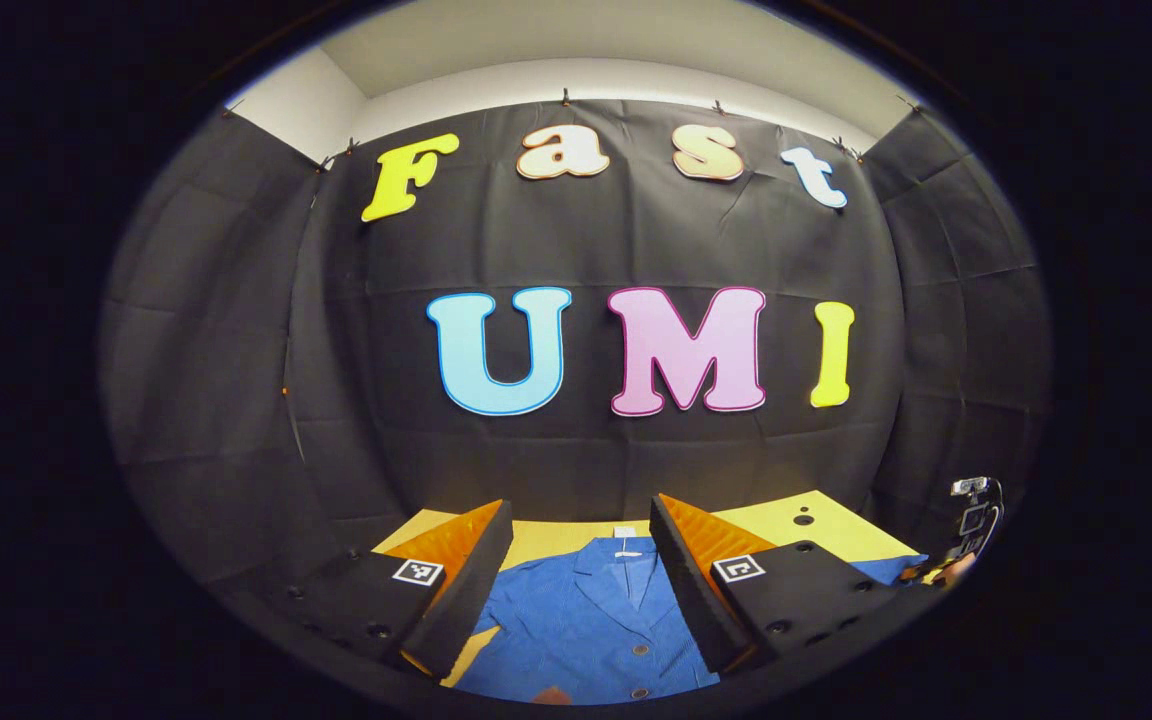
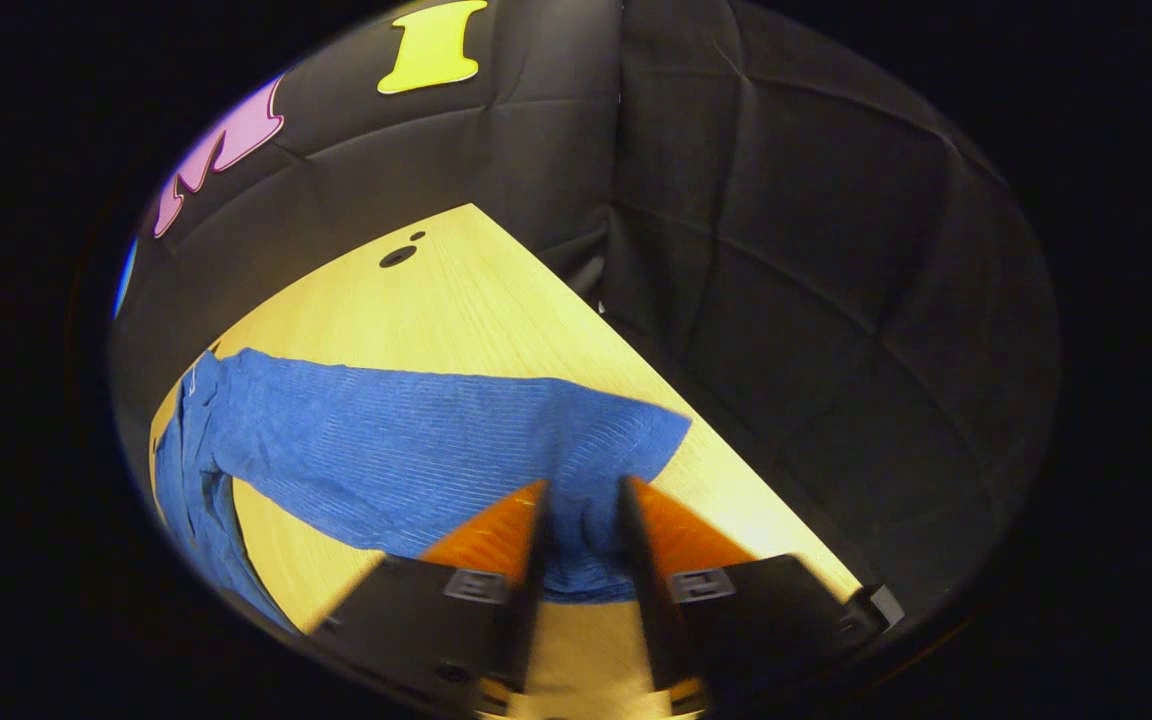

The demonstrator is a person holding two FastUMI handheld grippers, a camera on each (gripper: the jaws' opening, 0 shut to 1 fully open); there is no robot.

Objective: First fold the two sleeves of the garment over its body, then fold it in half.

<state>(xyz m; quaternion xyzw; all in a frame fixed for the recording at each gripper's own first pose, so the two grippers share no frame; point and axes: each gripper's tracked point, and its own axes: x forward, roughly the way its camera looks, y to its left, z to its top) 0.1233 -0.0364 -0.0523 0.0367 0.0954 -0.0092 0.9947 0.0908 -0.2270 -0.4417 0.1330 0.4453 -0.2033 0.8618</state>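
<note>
A blue button-up shirt (image 1: 576, 620) lies flat on the yellow table (image 1: 836, 525), collar toward the far wall. My left gripper (image 1: 581, 505) hovers above the collar and the button placket, its fingers wide apart and holding nothing. In the right gripper view, one blue sleeve (image 2: 416, 440) stretches across the table (image 2: 476, 300), its cuff end pointing right. My right gripper (image 2: 581, 490) straddles the sleeve close to the cuff, its fingers a narrow gap apart with cloth lying between them. Farther off at the right edge of the left gripper view are the right gripper (image 1: 976, 520) and the hand holding it.
Black cloth walls close the booth behind and to the right of the table. A round cable hole (image 2: 396, 257) sits near the table's far corner. The table's right edge (image 2: 736, 450) runs just past the cuff.
</note>
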